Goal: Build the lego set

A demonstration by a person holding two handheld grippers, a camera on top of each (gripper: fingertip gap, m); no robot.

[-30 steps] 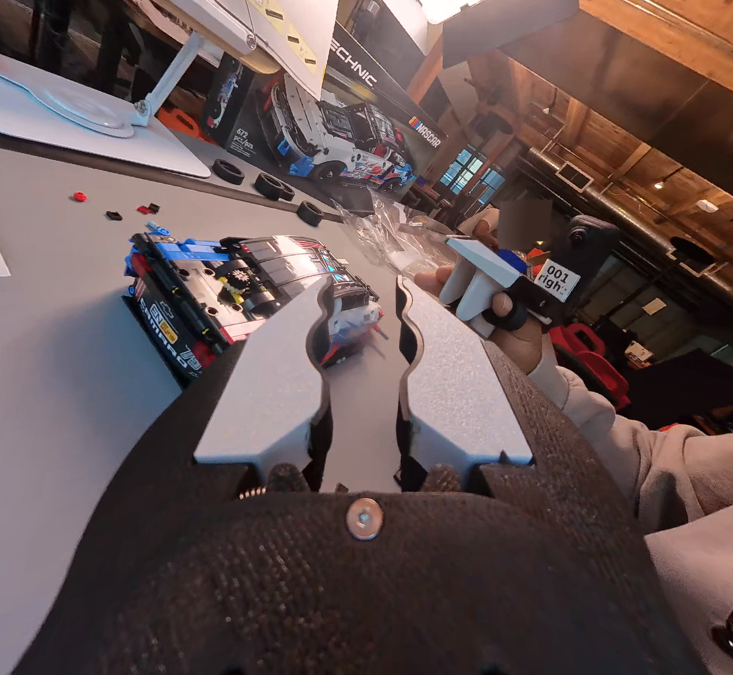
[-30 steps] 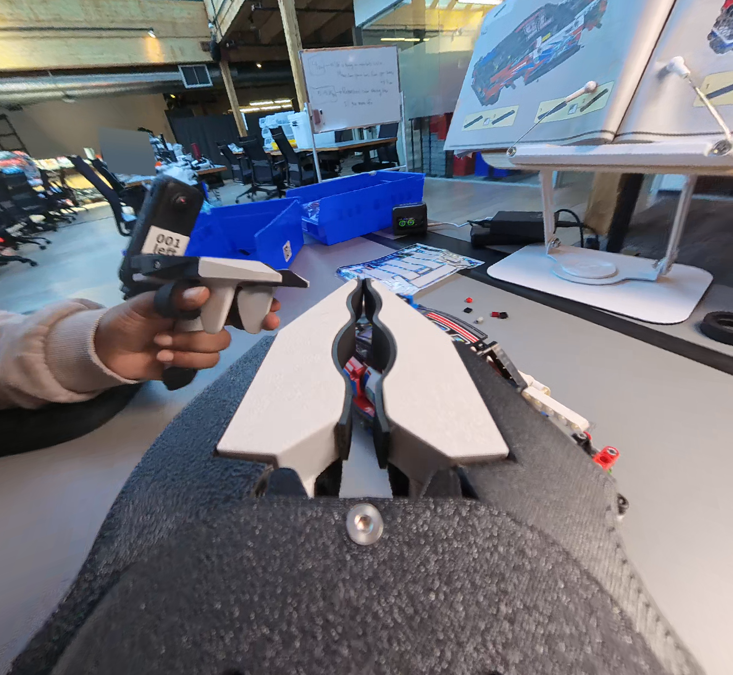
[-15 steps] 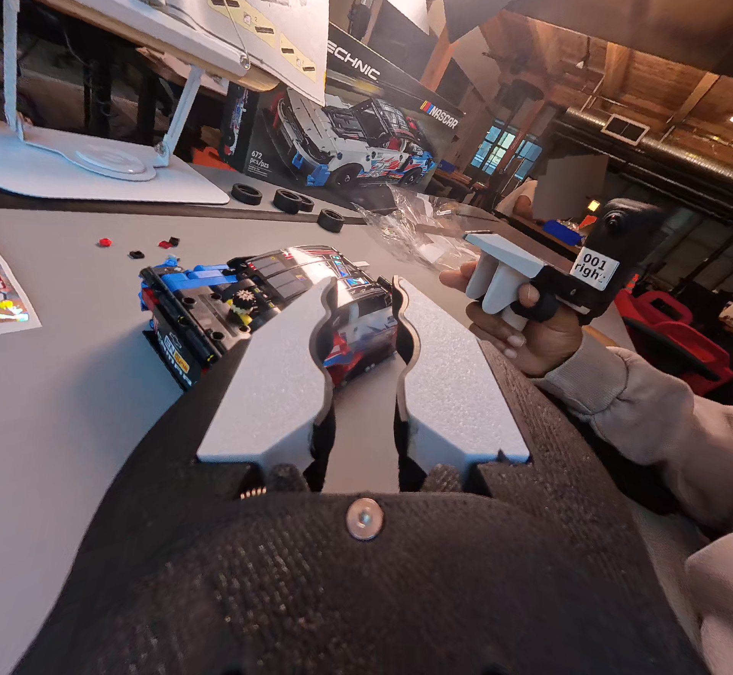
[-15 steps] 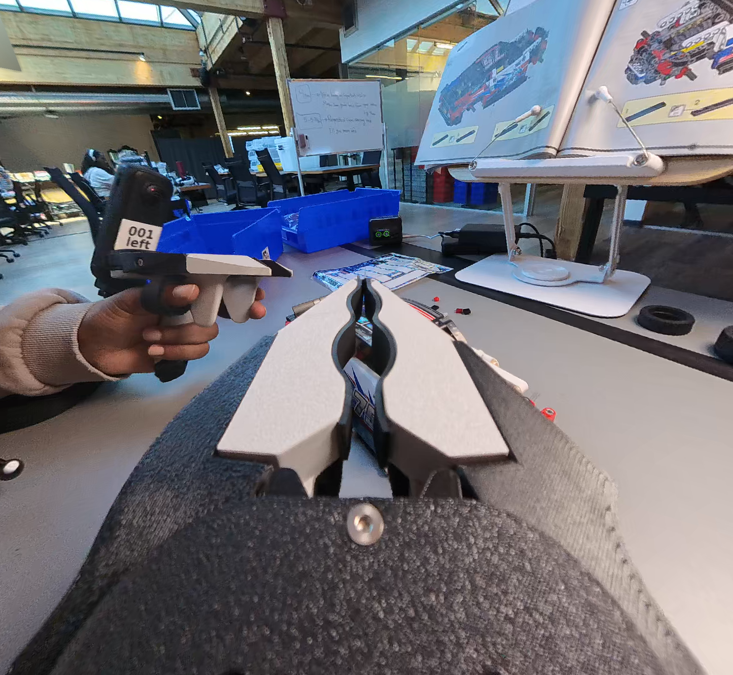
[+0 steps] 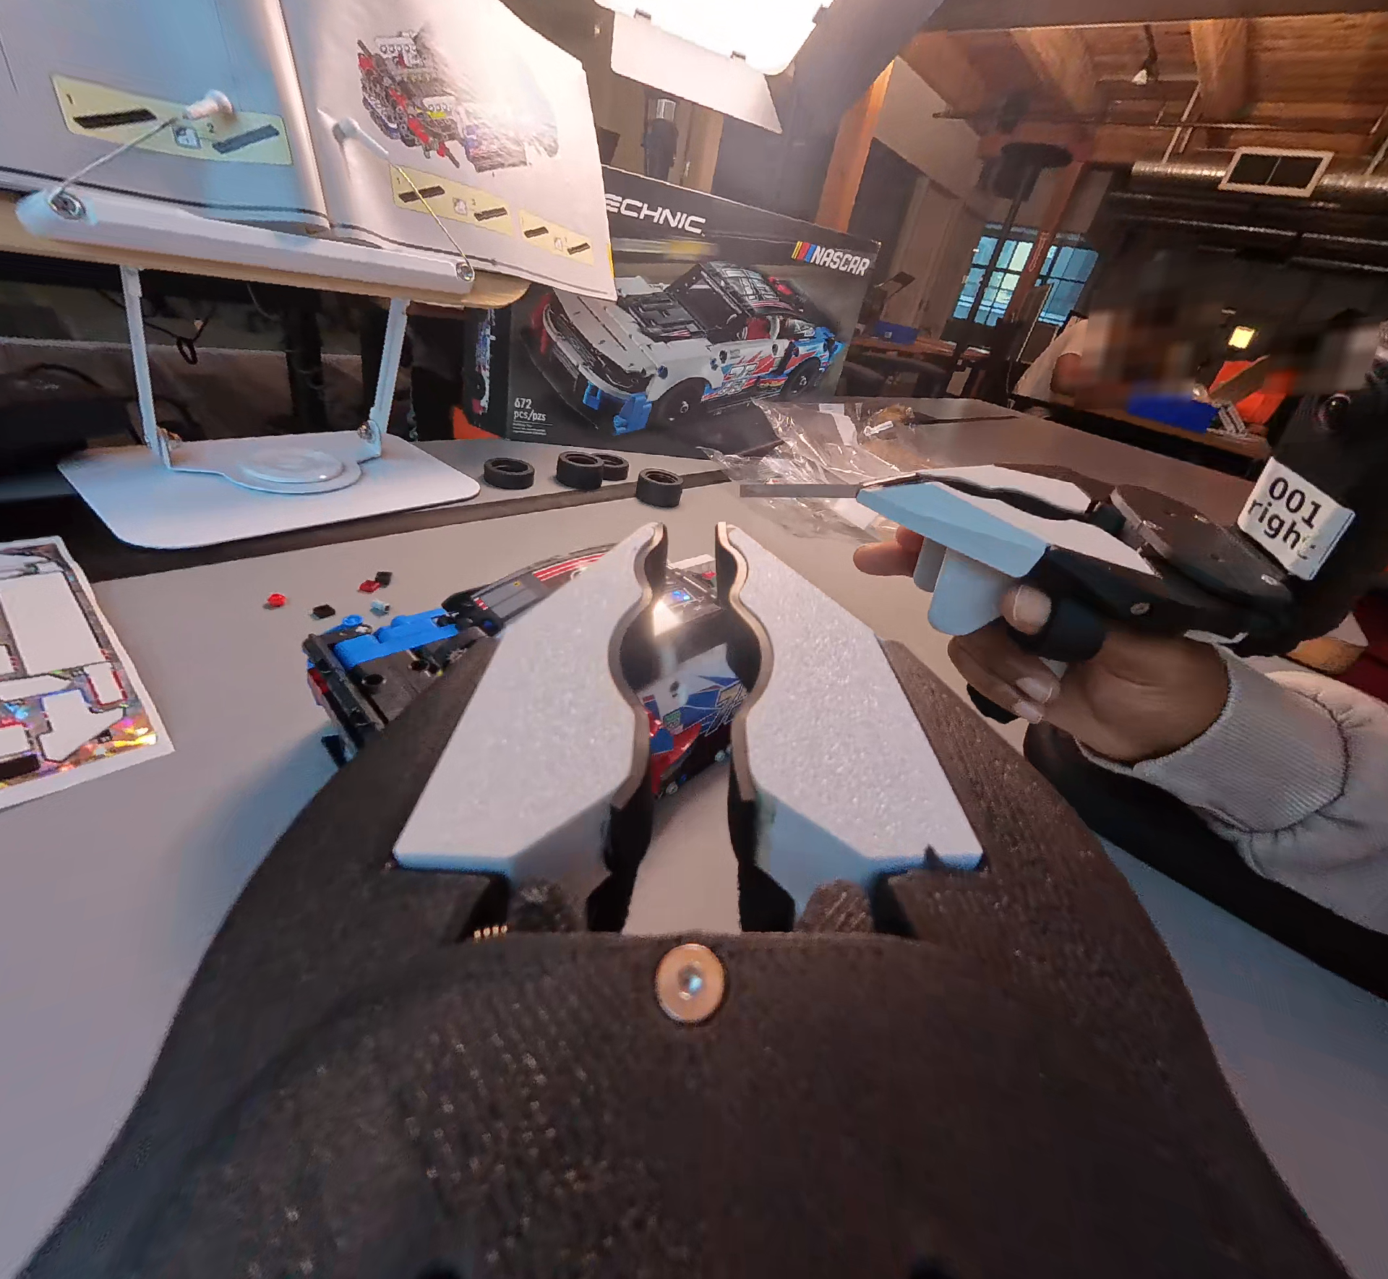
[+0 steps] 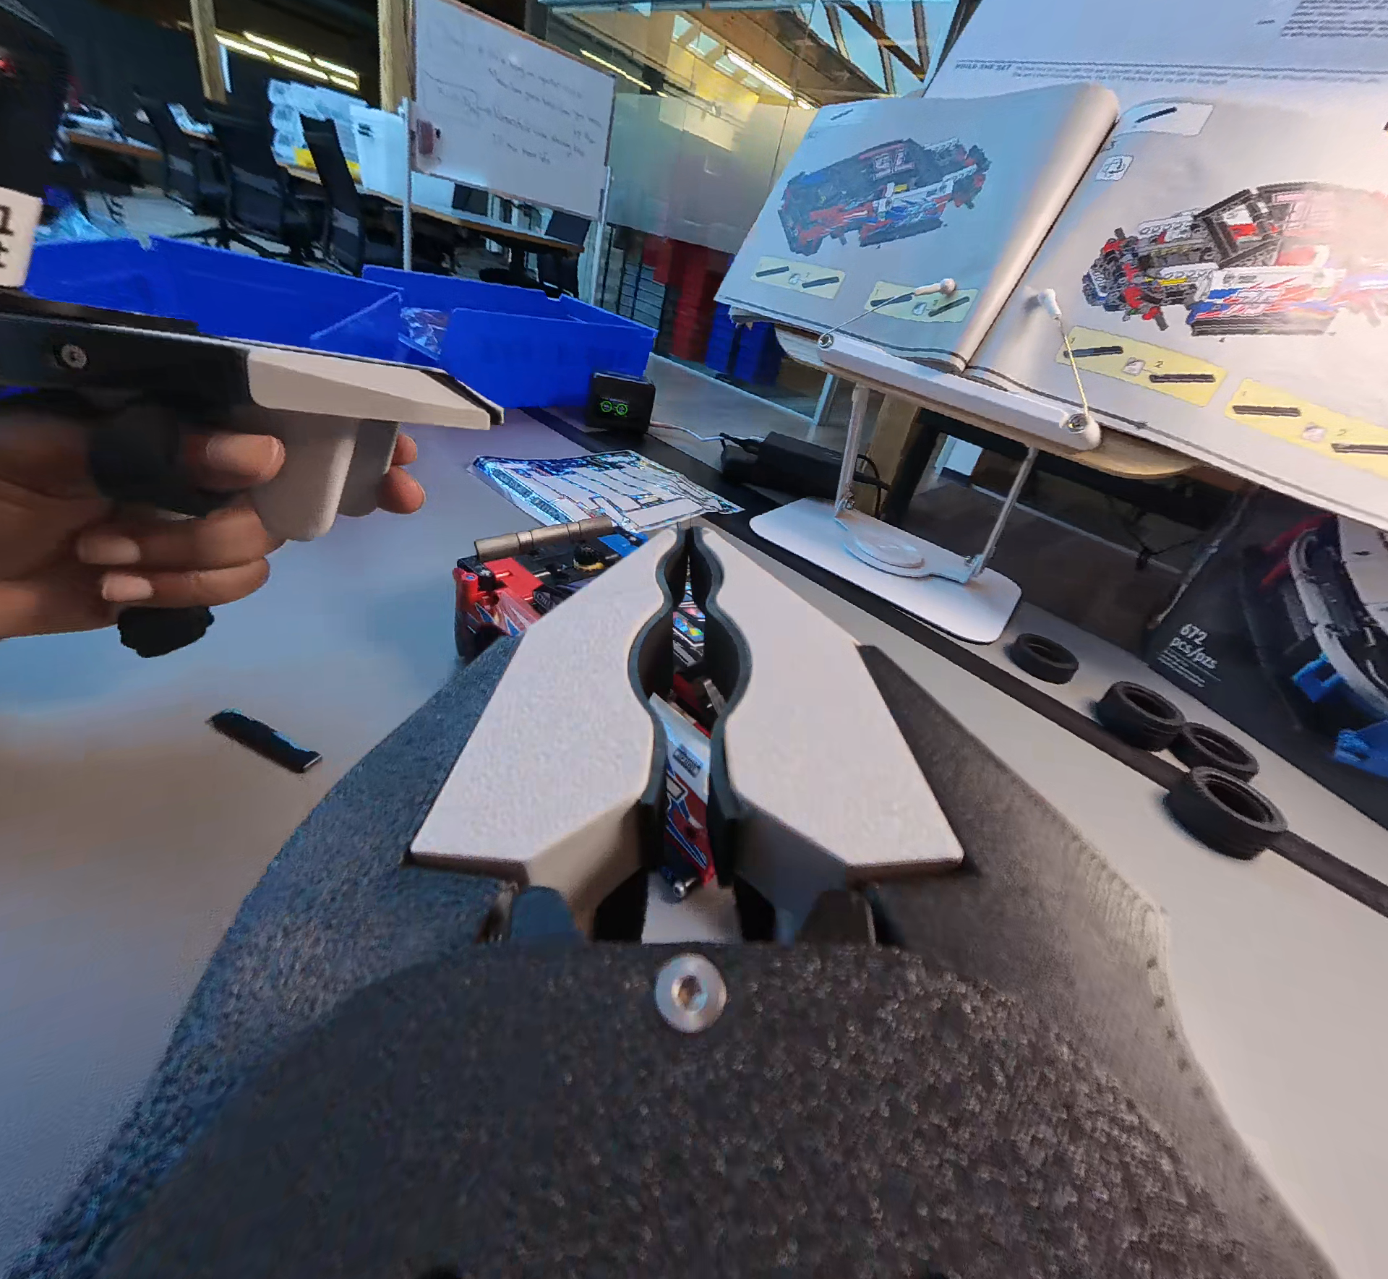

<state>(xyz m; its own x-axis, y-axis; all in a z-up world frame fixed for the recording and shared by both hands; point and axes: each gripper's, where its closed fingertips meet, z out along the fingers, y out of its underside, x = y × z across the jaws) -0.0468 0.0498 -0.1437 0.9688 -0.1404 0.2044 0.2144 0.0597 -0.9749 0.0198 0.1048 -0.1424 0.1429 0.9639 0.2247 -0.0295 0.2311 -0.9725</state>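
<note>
On the grey surface (image 5: 188, 867), in front of the white book stand (image 5: 255, 477), the part-built lego car (image 5: 390, 649) lies as the landmark for everything else. An instruction booklet (image 6: 939, 206) is propped open on that stand behind the car, presumably so the steps can be read while both hands are busy. Four loose black tyres (image 5: 578, 469) wait behind the car, beside the set's box (image 5: 676, 341); small loose pieces (image 5: 323, 604) lie just behind it, a sticker sheet (image 5: 52, 679) to its left, and a black beam (image 6: 263, 740) apart from its front. Left gripper (image 5: 689, 537) hangs over the car, fingers parted by a narrow gap, holding nothing. Right gripper (image 6: 687, 540) has its fingers pressed tip to tip, empty as far as visible, with the car beneath.
</note>
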